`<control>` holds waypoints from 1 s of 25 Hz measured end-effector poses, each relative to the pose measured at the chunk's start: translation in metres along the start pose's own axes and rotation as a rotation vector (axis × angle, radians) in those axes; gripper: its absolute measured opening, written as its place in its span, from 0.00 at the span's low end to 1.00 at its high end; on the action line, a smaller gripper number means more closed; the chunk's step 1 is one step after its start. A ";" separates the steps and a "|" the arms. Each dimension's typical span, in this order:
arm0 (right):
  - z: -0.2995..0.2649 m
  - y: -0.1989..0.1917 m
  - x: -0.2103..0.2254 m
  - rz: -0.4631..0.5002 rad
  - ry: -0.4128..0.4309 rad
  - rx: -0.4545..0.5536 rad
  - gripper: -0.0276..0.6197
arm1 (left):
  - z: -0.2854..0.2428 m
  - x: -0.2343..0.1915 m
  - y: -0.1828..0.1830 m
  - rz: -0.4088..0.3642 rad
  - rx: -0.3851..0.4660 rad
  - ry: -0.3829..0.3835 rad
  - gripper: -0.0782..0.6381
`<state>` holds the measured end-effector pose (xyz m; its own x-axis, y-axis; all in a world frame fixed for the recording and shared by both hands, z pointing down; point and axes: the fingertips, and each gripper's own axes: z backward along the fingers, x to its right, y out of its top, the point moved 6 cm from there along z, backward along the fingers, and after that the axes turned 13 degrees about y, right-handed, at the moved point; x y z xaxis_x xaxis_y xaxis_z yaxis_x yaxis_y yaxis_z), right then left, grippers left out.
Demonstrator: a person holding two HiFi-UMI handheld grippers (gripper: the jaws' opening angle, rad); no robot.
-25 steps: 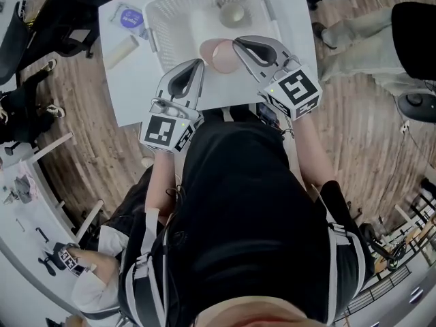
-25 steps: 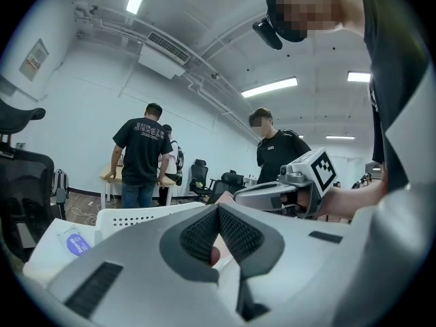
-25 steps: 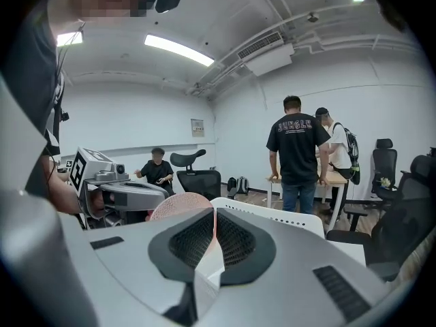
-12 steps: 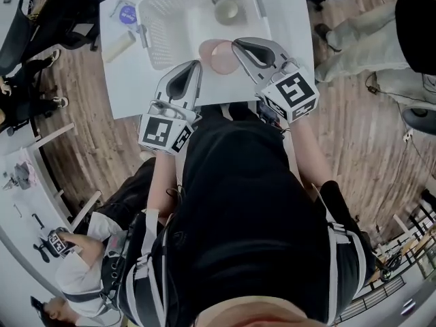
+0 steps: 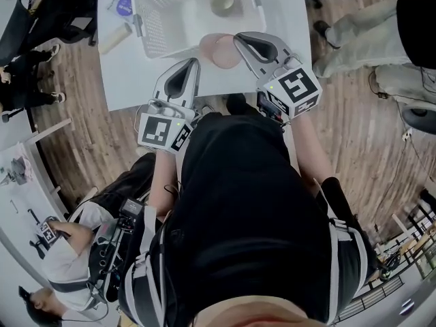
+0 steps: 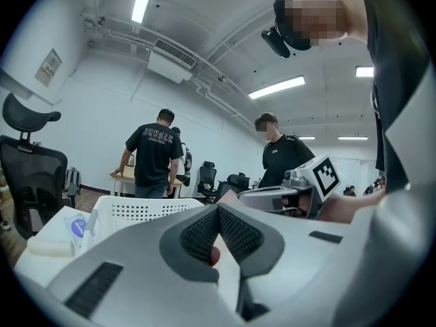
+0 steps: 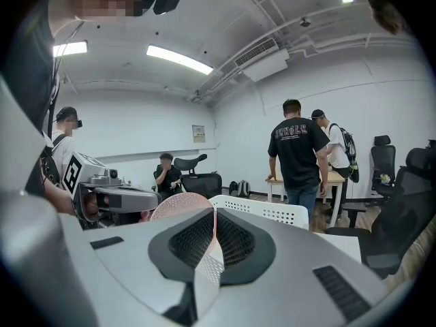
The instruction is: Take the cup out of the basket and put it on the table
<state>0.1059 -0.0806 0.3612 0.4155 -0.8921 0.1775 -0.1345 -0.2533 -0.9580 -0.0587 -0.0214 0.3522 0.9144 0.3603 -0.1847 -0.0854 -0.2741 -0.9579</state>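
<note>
A pink cup [image 5: 216,50] hangs at the near rim of the white basket [image 5: 146,38], over the white table [image 5: 136,80]. My right gripper [image 5: 239,41] is shut on the cup's thin wall. In the right gripper view the wall runs between the pads and the pink cup [image 7: 178,207] rises to their left. My left gripper [image 5: 193,64] is shut with nothing in it, just left of the cup and above the table's near part. A beige cup [image 5: 223,3] sits inside the basket at its far right.
A pale upright thing [image 5: 191,16] also stands in the basket. Left of the basket lie a blue-lidded round item [image 5: 123,5] and a cream block [image 5: 113,38]. Office chairs and people stand around the table, and wood floor surrounds it.
The table and basket have slid up and left in the head view. Both grippers keep their poses, the right one still holding the pink cup. People at lower left have moved.
</note>
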 end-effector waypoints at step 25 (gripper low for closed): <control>-0.012 -0.040 -0.129 -0.005 -0.186 -0.116 0.09 | 0.146 -0.024 -0.032 0.017 -0.013 -0.141 0.13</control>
<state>0.0472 0.0402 0.3791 0.5741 -0.8088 0.1273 -0.2297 -0.3084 -0.9231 -0.1361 0.1089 0.3555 0.8481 0.4770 -0.2305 -0.0942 -0.2924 -0.9516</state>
